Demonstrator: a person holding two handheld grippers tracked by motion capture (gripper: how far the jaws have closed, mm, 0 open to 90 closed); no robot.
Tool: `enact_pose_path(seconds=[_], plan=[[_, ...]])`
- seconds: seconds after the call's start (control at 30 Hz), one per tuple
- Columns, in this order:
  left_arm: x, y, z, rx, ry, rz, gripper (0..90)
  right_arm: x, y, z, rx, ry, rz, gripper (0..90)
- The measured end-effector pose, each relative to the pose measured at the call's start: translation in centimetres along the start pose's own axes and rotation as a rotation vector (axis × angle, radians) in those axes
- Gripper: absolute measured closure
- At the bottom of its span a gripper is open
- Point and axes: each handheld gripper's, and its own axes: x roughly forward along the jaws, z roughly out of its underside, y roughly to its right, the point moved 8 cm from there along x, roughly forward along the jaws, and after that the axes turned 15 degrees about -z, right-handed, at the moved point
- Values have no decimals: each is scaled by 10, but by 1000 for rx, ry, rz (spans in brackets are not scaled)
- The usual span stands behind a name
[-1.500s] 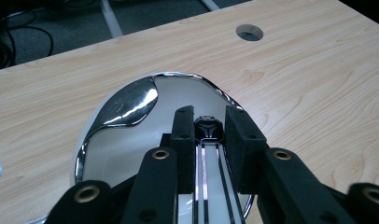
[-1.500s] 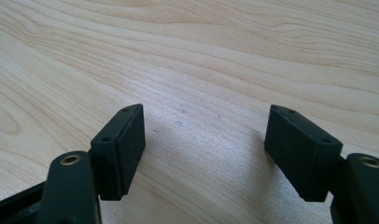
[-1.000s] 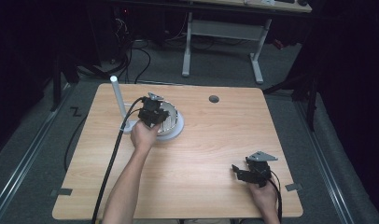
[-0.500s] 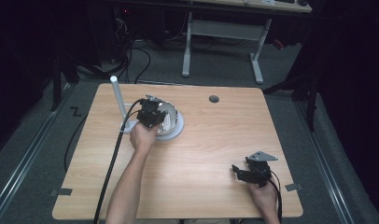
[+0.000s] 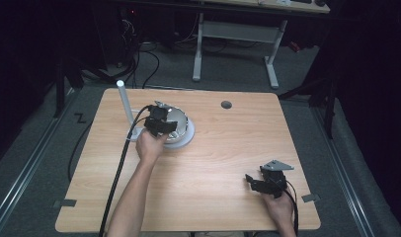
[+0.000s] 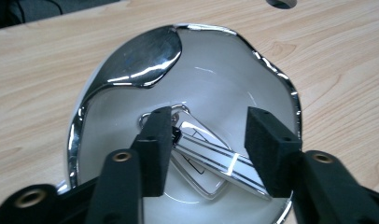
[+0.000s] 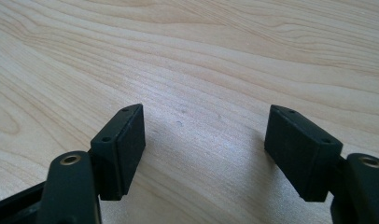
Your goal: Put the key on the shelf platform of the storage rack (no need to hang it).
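Note:
A shiny metal bowl [image 6: 131, 70] [image 5: 178, 118] sits on a round white base [image 5: 186, 140] at the table's back left. A flat white and chrome key fob [image 6: 211, 154] with a ring at one end lies in the bowl's bottom. My left gripper [image 6: 211, 135] [image 5: 161, 123] reaches down into the bowl. Its jaws have just been opening and now stand open on either side of the fob, the right pad clear of it. My right gripper [image 7: 204, 140] [image 5: 253, 181] rests low over bare wood at the front right, open with nothing between its fingers.
A white upright post [image 5: 124, 101] stands just left of the bowl. A dark round hole [image 5: 226, 104] [image 6: 281, 3] sits in the wooden table [image 5: 213, 153] near its back edge. The left gripper's black cable [image 5: 117, 173] trails toward the front edge.

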Motion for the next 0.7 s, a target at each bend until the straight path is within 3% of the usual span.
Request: enact_pose_path(seconds=[0.17,0.37,0.47,0.7], plan=[[-13,0,-3,-5,17,42,452,0,0,0,1,1,1,294],[-25,0,-2,21,27,50,448,0,0,0,0,1,1,294],[-30,-1,0,4,39,61,448,0,0,0,1,1,1,294],[-41,-10,7,2,57,41,443,0,0,0,1,2,2,294]])
